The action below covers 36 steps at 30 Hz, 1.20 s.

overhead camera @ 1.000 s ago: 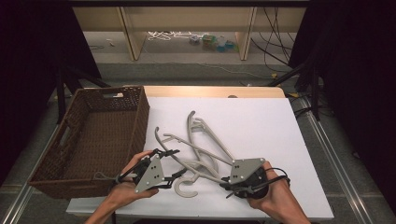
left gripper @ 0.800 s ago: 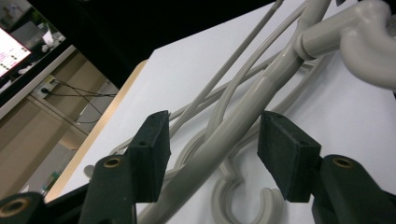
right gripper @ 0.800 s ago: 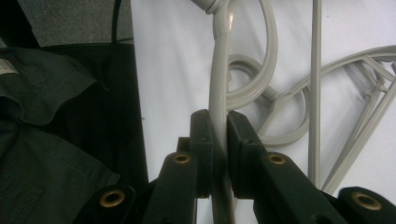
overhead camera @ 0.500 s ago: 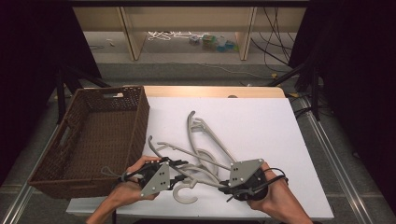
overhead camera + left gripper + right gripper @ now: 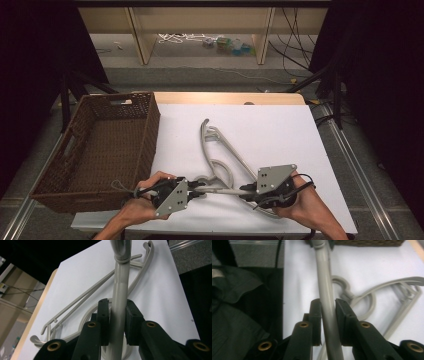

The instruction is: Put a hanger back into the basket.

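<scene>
Two grey plastic hangers lie near the front of the white table (image 5: 280, 130). One hanger's straight bar (image 5: 220, 191) runs between my two grippers. My left gripper (image 5: 196, 189) has just been closing and is now shut on that bar (image 5: 121, 277), pads pressed against both sides (image 5: 117, 315). My right gripper (image 5: 245, 190) has just been opening. The bar (image 5: 323, 272) still runs between its jaws (image 5: 328, 312), with only slivers of room beside it. The second hanger (image 5: 227, 145) rests flat behind the held one.
A brown wicker basket (image 5: 150, 120) stands at the table's left side, close to my left hand. The table's front edge runs just under both hands. Shelves and cables sit on the floor beyond the far edge.
The left gripper shifted slightly right and closed on the hanger bar. The hangers slid and turned on the table. The right hand stayed put while its jaws eased apart a little.
</scene>
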Motion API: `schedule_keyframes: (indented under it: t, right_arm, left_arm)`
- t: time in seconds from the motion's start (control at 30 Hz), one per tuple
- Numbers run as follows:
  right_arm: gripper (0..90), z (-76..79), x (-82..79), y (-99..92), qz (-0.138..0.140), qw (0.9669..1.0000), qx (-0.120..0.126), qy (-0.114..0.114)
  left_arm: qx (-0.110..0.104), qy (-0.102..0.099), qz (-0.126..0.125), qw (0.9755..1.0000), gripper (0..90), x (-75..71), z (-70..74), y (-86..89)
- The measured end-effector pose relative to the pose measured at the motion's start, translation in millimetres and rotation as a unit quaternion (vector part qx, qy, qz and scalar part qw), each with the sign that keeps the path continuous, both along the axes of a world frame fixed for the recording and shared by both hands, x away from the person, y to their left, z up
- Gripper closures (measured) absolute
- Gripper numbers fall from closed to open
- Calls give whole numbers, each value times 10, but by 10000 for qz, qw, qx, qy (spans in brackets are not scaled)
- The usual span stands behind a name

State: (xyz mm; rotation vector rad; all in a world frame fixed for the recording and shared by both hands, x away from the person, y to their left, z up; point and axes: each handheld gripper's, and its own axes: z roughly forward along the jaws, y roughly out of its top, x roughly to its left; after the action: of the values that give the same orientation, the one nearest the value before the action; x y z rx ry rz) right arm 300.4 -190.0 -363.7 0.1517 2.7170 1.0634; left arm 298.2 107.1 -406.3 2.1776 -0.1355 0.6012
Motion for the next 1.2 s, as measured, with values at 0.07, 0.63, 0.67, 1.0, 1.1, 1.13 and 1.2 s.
schedule_keyframes:
  t: [0.07, 0.63, 0.67, 1.0, 1.1, 1.13, 1.2]
  right_arm:
    - [652, 2, 26, -19, -251, 9996, 131, -28]
    - [213, 135, 106, -114, -1883, 9683, 1608, -333]
    - [193, 137, 106, -113, -1860, 9690, 1590, -334]
    - [177, 51, 38, -53, -2004, 9599, 1881, -552]
    - [175, -5, 30, -39, -2003, 9602, 1875, -525]
    - [169, -31, 29, -32, -2000, 9599, 1898, -504]
    - [165, -85, 22, -14, -1976, 9602, 1915, -474]
  left_arm:
    - [-15, 128, 77, 9999, 788, -6, 0, -13]
    - [-751, 1257, 1476, 9782, 793, 173, 52, 159]
    - [-774, 1407, 1591, 9741, 793, 190, 52, 187]
    - [-1417, 2038, 2196, 9435, 793, 287, 106, 360]
    - [-1618, 2230, 2279, 9339, 794, 305, 145, 419]
    - [-1696, 2283, 2323, 9301, 793, 309, 160, 437]
    - [-1819, 2386, 2418, 9228, 793, 314, 194, 479]
